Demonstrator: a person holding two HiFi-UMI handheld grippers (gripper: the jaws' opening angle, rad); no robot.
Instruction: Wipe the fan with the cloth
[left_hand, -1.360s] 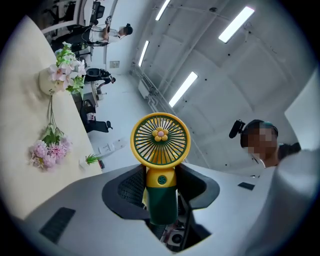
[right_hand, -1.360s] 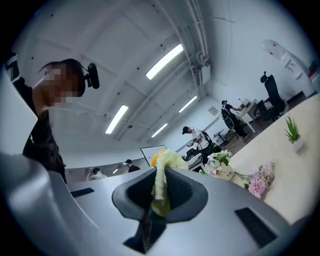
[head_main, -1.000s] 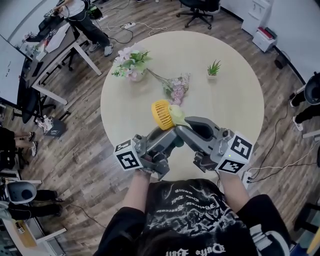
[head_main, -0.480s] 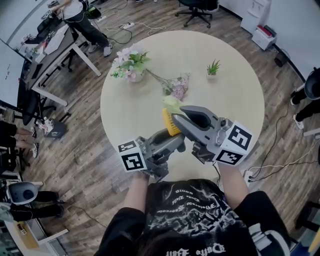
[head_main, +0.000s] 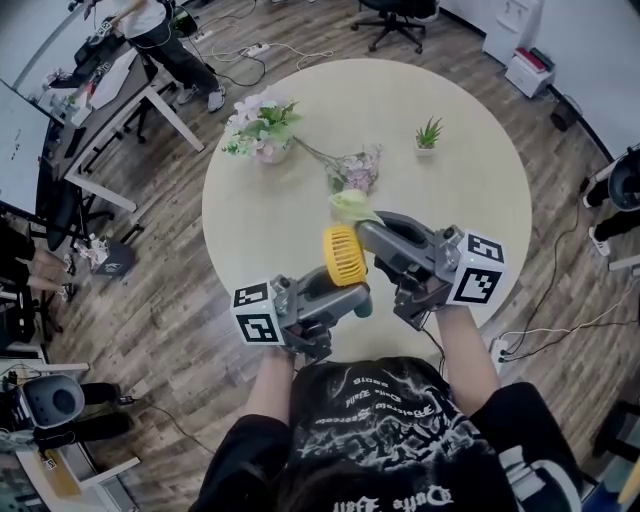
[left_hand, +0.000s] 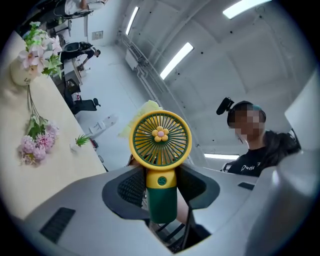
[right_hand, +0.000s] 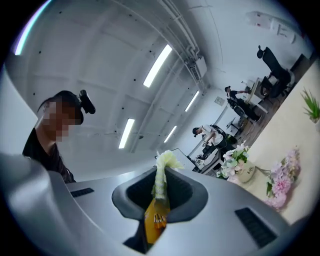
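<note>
My left claw pinches the fan by its handle, my right claw the cloth. On the table, a vase holds flowers, a small pot a plant.

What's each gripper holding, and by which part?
Left gripper: fan, by its green handle. Right gripper: cloth, pinched below its bunched tip.
</note>
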